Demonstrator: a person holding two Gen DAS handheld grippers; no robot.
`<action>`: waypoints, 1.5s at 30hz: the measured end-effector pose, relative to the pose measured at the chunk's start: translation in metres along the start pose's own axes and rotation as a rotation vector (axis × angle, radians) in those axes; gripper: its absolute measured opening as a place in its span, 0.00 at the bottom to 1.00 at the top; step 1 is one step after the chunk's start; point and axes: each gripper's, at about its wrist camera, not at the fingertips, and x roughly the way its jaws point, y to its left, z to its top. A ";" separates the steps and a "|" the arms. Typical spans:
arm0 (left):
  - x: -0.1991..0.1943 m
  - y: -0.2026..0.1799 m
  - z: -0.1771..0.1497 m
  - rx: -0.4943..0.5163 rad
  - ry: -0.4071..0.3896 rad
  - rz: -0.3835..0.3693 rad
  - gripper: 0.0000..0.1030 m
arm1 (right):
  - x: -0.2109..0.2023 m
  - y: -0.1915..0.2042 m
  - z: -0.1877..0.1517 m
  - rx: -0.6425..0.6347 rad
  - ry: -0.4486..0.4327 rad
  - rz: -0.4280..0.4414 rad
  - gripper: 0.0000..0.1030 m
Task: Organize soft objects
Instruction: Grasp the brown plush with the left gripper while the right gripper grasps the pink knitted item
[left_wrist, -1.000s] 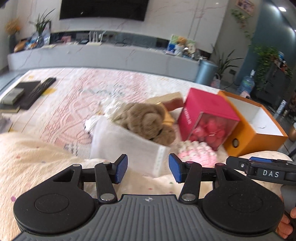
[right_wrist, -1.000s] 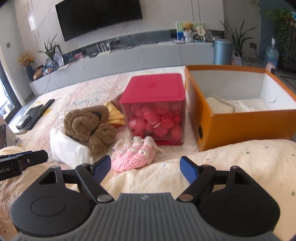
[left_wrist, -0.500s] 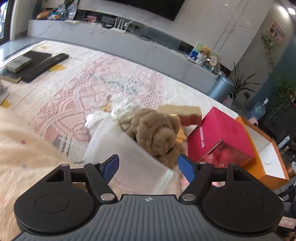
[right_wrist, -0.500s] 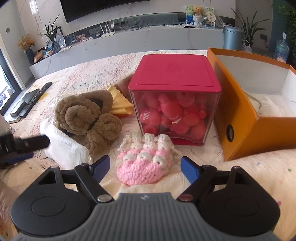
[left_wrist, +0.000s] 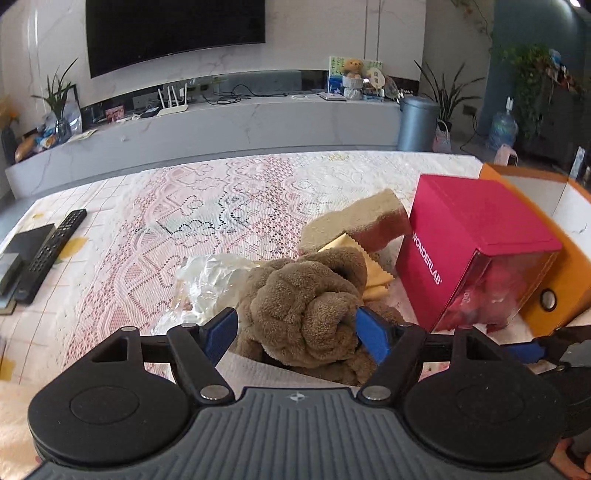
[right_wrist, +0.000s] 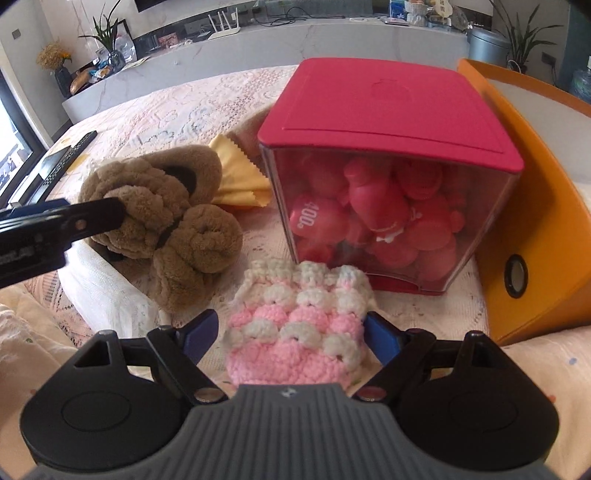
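We have both tongs spread wide, and neither grips anything yet. The left gripper (left_wrist: 295, 330), whose jaws have just been opening, straddles the brown plush (left_wrist: 306, 306); the fur bulges between the blue pads, and whether the right pad already brushes it we cannot tell. The right gripper (right_wrist: 290, 334) frames the pink knit (right_wrist: 295, 332) the same way, with the pads just beside its edges.

The plush lies partly on a white pack (right_wrist: 107, 284) and touches crumpled foil (left_wrist: 210, 280) at its 10 o'clock. A yellow cloth (right_wrist: 236, 173) pokes out at its 2 o'clock, with a sponge (left_wrist: 354, 221) beyond that. The knit sits at 6 o'clock from the red box (right_wrist: 388, 155), nearly against its clear front. The orange bin (right_wrist: 532, 192), at 3 o'clock from the box, looks to us like the likely place for the soft things.

Our worries from here:
- The plush is a loose knot of folds. If we close on an outer lobe, it may unroll and sag, or drag the foil and the pack along.
- The yellow cloth is tucked under the plush and could be pulled with it.
- The knit squashes easily. A shallow pinch could slip off the yarn, and reaching deeper risks nudging the red box.
- The left finger (right_wrist: 59, 225) already shows close by in the right view, so lifting both hands toward the bin at once could make them collide.
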 end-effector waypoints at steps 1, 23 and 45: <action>0.003 -0.003 0.000 0.012 0.003 0.011 0.83 | 0.001 -0.001 0.000 0.001 0.001 0.002 0.81; 0.005 0.005 -0.005 -0.069 -0.040 0.027 0.35 | -0.008 0.006 -0.013 -0.048 -0.050 -0.035 0.45; -0.080 0.005 0.003 -0.145 -0.217 -0.047 0.31 | -0.089 0.008 -0.024 -0.068 -0.222 0.002 0.29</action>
